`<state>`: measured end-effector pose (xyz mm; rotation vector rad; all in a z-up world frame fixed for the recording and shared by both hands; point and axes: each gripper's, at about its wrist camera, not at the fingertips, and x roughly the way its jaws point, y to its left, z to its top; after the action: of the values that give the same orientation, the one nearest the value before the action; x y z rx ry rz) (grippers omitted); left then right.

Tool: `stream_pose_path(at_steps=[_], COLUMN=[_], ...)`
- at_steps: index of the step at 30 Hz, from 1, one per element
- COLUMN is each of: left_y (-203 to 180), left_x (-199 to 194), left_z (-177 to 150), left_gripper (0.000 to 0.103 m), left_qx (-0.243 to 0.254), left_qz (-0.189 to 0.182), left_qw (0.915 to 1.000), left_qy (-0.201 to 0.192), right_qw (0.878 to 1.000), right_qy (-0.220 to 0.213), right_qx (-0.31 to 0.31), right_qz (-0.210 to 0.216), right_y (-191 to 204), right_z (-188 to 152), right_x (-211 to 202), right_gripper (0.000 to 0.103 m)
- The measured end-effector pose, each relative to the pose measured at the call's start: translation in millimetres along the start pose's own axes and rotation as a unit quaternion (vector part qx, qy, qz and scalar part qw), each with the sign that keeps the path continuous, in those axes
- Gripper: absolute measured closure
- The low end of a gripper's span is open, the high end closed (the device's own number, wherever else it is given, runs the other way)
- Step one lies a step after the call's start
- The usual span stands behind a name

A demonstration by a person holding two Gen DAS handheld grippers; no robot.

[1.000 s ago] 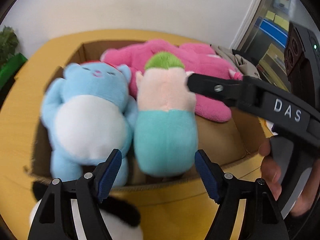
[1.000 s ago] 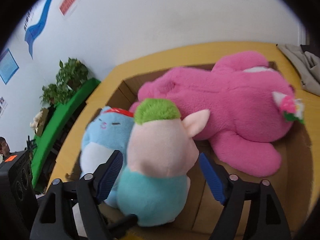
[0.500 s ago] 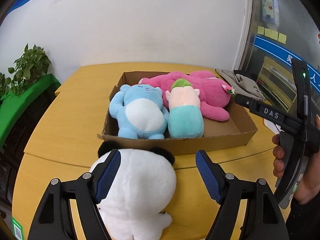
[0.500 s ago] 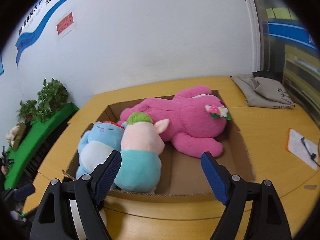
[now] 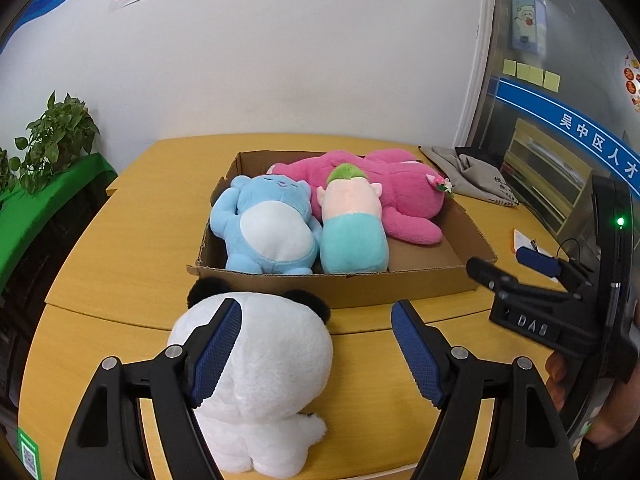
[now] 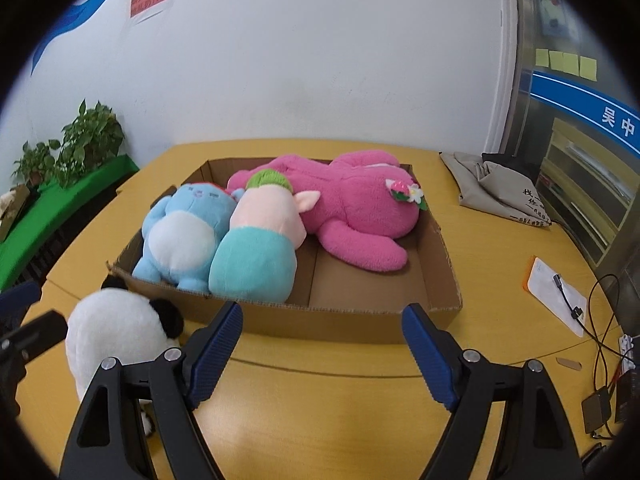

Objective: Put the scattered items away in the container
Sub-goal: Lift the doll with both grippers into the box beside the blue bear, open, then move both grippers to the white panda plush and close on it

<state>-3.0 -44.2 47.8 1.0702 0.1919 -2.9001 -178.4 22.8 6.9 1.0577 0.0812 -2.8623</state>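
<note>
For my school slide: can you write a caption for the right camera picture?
Three plushies lie in the box while a panda waits outside by the open right claw.

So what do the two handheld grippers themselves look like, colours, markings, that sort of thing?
Both are matte black plastic. The left gripper and right gripper each have two angled fingers with silver screw heads and ribbed blue pads. Seen from the left camera, the right gripper's body bears white letters reading DAS, with a small green light lit on its tall black housing. No sleeve is clearly visible.
</note>
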Motion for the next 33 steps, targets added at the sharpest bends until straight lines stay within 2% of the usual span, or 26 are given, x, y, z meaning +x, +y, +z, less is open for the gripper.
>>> stream_pose_path(at_steps=[7, 33], left_y=[-2.7, -27.1], left_x=[5.7, 21.1], left_z=[1.5, -2.7], left_gripper=[0.022, 0.022], left_qx=[0.003, 0.008], left_qz=[-0.001, -0.022], left_qw=[1.0000, 0.9997], left_qy=[0.000, 0.001], right_qw=[1.000, 1.000], right_qy=[0.009, -0.004], right_qx=[-0.008, 0.024], right_qz=[-0.013, -0.019], right_y=[3.8, -20.8], right_z=[-15.8, -19.1], right_x=[-3.8, -15.9], right_gripper=[0.021, 0.021])
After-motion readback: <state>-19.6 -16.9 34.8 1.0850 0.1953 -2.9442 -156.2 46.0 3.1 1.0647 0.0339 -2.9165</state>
